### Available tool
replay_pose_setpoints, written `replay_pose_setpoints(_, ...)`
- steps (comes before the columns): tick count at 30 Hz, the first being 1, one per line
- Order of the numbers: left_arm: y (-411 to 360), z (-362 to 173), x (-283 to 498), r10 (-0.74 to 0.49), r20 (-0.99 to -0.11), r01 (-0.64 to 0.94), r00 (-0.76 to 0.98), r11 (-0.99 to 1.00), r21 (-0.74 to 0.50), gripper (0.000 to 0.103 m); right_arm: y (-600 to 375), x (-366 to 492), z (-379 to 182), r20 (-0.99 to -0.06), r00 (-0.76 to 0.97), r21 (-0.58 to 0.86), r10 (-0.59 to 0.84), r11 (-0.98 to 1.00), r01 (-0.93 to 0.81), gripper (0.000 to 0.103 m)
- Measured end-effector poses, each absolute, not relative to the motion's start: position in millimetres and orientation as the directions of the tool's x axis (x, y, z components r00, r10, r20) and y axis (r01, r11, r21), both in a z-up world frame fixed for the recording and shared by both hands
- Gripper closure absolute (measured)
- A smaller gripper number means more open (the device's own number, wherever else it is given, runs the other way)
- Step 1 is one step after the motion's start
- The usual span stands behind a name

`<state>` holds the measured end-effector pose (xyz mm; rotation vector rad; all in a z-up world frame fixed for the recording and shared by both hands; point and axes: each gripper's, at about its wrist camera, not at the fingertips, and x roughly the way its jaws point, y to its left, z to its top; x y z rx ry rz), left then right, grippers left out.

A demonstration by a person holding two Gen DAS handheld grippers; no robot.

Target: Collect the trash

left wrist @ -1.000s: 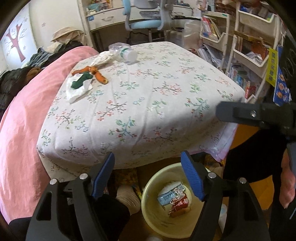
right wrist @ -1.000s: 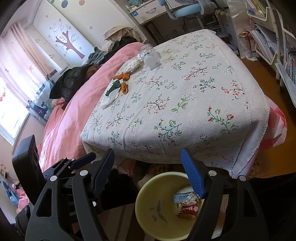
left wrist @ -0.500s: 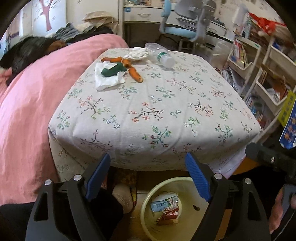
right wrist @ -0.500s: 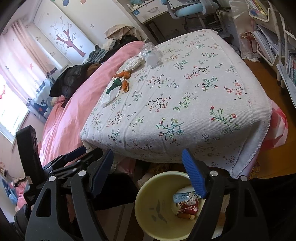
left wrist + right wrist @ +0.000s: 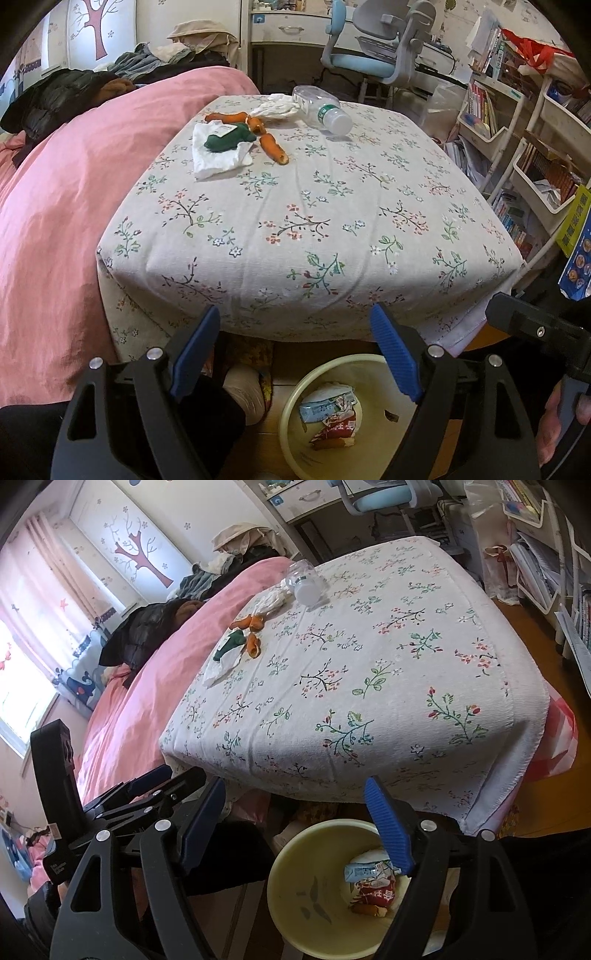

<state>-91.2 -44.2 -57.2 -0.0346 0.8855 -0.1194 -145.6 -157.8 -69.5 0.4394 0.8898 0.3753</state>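
On the floral tablecloth (image 5: 314,206) at the far end lie a clear plastic bottle (image 5: 321,110), orange peel (image 5: 271,144), a white tissue (image 5: 218,162) with a green scrap (image 5: 227,140) on it, and a crumpled tissue (image 5: 277,107). Below the table's near edge a yellow bin (image 5: 291,406) on the floor holds snack wrappers (image 5: 332,410). My left gripper (image 5: 293,314) hangs open above the bin with nothing between its fingers. My right gripper (image 5: 294,782) is open and empty too, over the same bin (image 5: 295,886) and wrappers (image 5: 373,882).
A pink bedspread (image 5: 55,221) runs along the table's left side, with dark clothes (image 5: 66,92) heaped at its far end. A blue desk chair (image 5: 369,55) stands behind the table and book shelves (image 5: 517,147) on the right. A person's socked foot (image 5: 243,387) rests beside the bin.
The left wrist view has rolled, so the table now sits level and more centred, and the left jaws stand a little wider. The right wrist view is almost unchanged.
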Motion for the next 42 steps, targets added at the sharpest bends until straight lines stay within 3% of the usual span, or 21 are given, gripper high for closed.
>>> replay_pose_setpoints(42,-40.5,-54.7,-90.1,-0.11,-0.761,0.065,0.64,0.994,-0.089,0.022,-137.9,-140.8,-77.4,-0.696,0.55,0.445,0.462,0.878,-0.174,0.028)
